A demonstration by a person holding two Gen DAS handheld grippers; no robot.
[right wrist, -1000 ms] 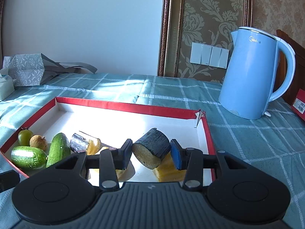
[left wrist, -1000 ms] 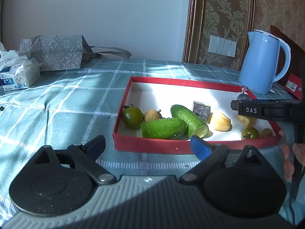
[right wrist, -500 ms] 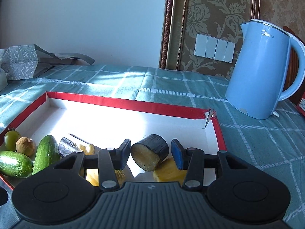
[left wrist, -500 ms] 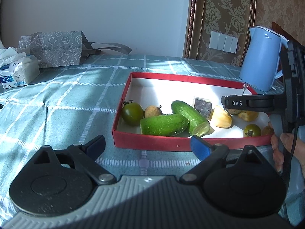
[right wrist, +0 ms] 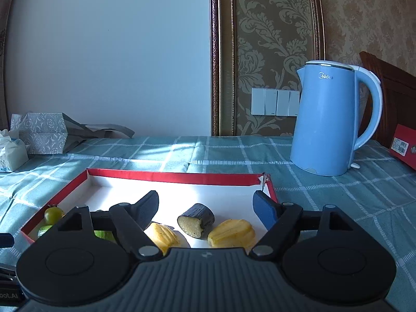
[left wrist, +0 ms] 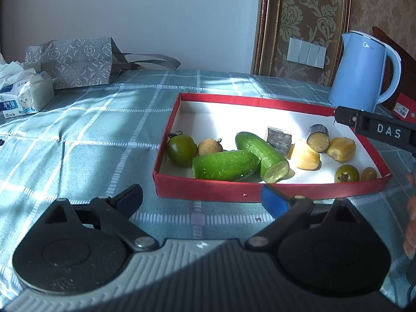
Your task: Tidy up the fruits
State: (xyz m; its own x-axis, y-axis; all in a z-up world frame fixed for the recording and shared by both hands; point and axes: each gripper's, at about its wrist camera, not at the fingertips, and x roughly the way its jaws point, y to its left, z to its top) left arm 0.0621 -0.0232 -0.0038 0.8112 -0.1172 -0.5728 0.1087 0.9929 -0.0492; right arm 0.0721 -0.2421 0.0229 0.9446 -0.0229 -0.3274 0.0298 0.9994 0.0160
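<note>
A red tray (left wrist: 208, 189) (right wrist: 166, 176) with a white floor holds the produce. In the left wrist view I see two cucumbers (left wrist: 225, 165), a green tomato (left wrist: 181, 149), a brown longan (left wrist: 209, 147), two yellow pieces (left wrist: 304, 155) and a dark-skinned cut chunk (left wrist: 317, 138). My left gripper (left wrist: 201, 199) is open and empty, in front of the tray's near wall. My right gripper (right wrist: 206, 206) is open and empty above the tray, with the dark chunk (right wrist: 196, 219) lying on the floor between two yellow pieces (right wrist: 231, 232).
A blue kettle (right wrist: 330, 119) stands right of the tray, with a red box (right wrist: 404, 145) beyond it. A grey patterned bag (left wrist: 72, 61) and a tissue pack (left wrist: 23, 96) lie at the far left on the teal checked cloth (left wrist: 91, 140).
My right gripper opened and let go of the dark chunk, which now lies in the tray. The right gripper rose and drew back. The left gripper stayed open in front of the tray.
</note>
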